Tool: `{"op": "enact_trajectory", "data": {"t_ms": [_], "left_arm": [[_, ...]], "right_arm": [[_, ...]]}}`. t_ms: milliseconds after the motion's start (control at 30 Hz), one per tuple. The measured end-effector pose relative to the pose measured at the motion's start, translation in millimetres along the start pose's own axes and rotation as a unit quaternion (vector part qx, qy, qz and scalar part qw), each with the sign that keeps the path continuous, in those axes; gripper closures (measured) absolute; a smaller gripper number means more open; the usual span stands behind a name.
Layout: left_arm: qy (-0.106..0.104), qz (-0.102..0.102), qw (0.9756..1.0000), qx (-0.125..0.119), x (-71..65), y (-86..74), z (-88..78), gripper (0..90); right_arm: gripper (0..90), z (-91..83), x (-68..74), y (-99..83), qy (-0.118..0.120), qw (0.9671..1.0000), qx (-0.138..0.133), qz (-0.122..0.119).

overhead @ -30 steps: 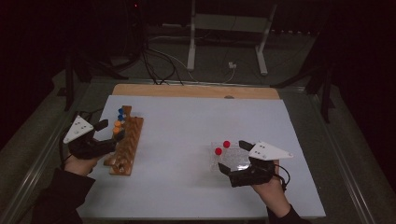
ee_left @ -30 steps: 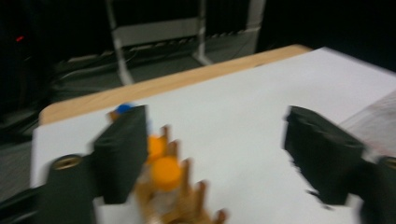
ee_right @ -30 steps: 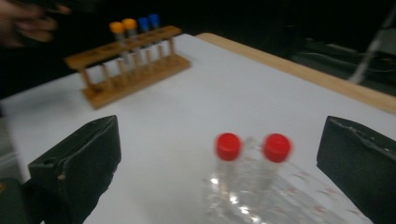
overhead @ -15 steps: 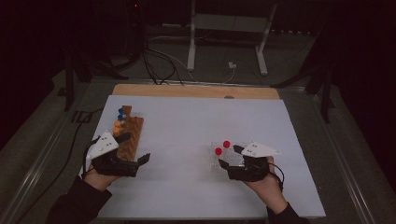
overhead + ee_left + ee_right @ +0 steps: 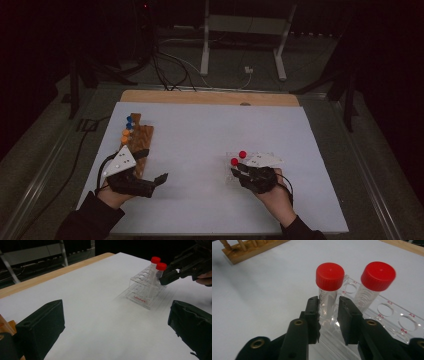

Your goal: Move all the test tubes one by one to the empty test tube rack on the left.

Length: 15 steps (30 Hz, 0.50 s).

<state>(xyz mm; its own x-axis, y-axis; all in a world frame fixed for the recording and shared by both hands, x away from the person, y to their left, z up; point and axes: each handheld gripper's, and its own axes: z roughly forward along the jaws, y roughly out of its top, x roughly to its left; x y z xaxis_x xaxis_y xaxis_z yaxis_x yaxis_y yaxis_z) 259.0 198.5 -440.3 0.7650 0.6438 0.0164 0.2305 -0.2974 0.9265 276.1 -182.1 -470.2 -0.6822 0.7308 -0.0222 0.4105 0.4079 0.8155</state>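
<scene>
A clear acrylic tube rack (image 5: 387, 315) with red-printed hole labels stands right of centre on the smooth white table sheet (image 5: 200, 150), holding two clear plastic tubes with ribbed red screw caps. The right gripper (image 5: 328, 306) has just been closing, its matt black jaws now clamping the nearer red-capped tube (image 5: 329, 290) below its cap. The left gripper (image 5: 161, 179), moved in from the wooden peg rack (image 5: 140, 137) at the left edge, gapes wide over bare sheet.
</scene>
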Motion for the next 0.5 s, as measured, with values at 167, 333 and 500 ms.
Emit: {"op": "enact_trajectory", "data": {"t_ms": [167, 333, 500], "left_arm": [[0.0, -0.001, 1.0, 0.001, 0.5, -0.6, 0.3, 1.7], [-0.002, -0.001, 1.0, 0.001, 0.3, -0.4, 0.6, 1.7], [-0.005, -0.003, 1.0, 0.0, 1.4, -0.3, 0.2, 1.7]], "right_arm": [[74.4, 3.9, 2.9, -0.2, -0.003, 0.9999, 0.006, -0.012], [74.9, 2.5, 5.6, 1.0, -0.011, 0.9998, 0.006, -0.018], [75.0, -9.9, 7.0, 8.4, -0.013, 0.9996, -0.019, -0.018]]}}
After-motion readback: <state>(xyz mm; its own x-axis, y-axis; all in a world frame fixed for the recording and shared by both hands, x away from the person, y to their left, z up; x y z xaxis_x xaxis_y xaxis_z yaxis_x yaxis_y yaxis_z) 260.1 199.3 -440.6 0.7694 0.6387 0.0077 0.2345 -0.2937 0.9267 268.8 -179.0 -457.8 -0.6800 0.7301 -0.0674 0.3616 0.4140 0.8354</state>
